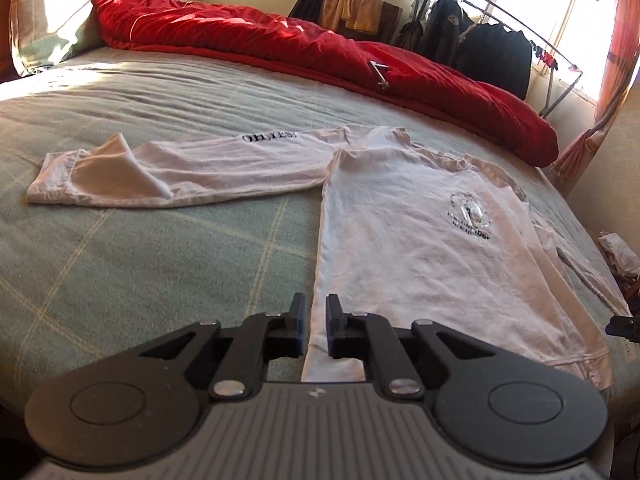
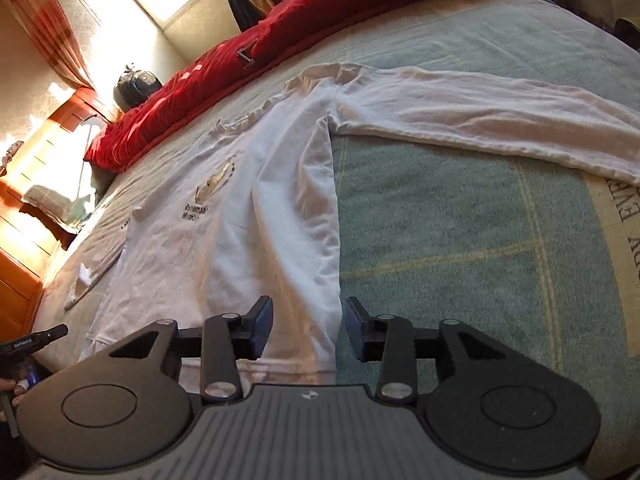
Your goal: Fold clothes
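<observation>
Bed (image 1: 168, 264): green checked cover, bare over most of its width. Landmark for all below.

Duvet (image 1: 320, 60): red, bunched along far edge of bed.

Shirt (image 1: 420, 248): white, long-sleeved, spread flat and face up at middle of bed, chest print showing. Hem at near edge of bed, collar toward duvet. One sleeve (image 1: 168, 172) stretched straight out across bed cover, lettering near its shoulder end. Other sleeve (image 1: 592, 276) lying close along body at opposite side of bed, partly out of view.

Left gripper (image 1: 317, 330): just above near edge of bed, over one bottom corner of shirt. Jaws open by a narrow gap only, side edge of hem seen through gap; pads apparently clear of cloth, nothing held.

Right gripper (image 2: 308, 330): just above near edge of bed, over opposite bottom corner of shirt. Jaws about half open, hem corner below and between; pads not pressing, nothing held.

Step in hand, as judged: layout finished or nearly so, first fold not yet begun, both tools poised at hem corners.

Next move, as judged: either close on both hem corners and carry hem toward collar, or first bring outstretched sleeve in over body. Calls for lowering pads fully onto cloth, pinching shirt alone without bed cover, and moving both corners evenly to keep edges square.
</observation>
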Demonstrator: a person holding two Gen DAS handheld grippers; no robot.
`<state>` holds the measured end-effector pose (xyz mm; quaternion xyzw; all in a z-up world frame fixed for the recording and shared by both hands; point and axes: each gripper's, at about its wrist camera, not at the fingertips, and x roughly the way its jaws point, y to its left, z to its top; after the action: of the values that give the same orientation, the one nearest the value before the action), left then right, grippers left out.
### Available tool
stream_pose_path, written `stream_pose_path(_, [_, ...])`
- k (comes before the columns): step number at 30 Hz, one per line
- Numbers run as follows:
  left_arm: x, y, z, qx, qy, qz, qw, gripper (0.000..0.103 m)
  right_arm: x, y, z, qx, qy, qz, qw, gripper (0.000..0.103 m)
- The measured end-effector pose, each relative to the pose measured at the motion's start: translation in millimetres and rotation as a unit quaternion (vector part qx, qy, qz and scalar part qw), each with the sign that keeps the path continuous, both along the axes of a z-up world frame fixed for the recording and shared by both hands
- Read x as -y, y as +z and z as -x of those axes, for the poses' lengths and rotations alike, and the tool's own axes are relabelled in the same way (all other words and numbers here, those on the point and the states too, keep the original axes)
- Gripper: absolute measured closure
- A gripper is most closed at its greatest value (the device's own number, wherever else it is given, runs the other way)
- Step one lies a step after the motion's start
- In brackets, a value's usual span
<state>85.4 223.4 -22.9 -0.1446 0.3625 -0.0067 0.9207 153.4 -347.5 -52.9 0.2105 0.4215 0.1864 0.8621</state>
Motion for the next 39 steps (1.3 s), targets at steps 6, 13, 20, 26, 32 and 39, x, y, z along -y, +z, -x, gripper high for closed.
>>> stream_pose_path(6, [14.4,1.8,-80.9,0.007,-0.051,0.016,0.9985,0.055,0.4,3.1,-84.7,0.011,-0.005,-0.070,0.997,0.043])
stream_pose_path(13, [19.8,-32.0,-170.6,-0.037,-0.040,0.004,0.9985,0.055,-4.2,-31.9,-165.6,-0.039,-0.021,-0.073,0.996,0.042])
stream_pose_path(20, [17.2,-60.9,-215.7,-0.058,-0.036,0.020,0.9975,0.058,-8.4,-52.4,-187.2,-0.032,-0.002,-0.128,0.991,0.043])
stream_pose_path(26, [22.0,-62.9,-215.4,-0.048,-0.049,0.000,0.9977,0.056,-14.0,-56.2,-184.8,-0.015,0.010,-0.126,0.992,0.093])
stream_pose_path(32, [23.5,-60.8,-213.1,-0.053,-0.047,-0.017,0.9974,0.056,-5.5,-35.5,-177.8,0.015,-0.022,-0.050,0.998,0.097])
stream_pose_path(39, [30.9,-38.3,-190.5,-0.033,-0.050,-0.019,0.9980,0.056,0.5,-19.3,-154.8,-0.001,-0.006,-0.031,1.000,0.058])
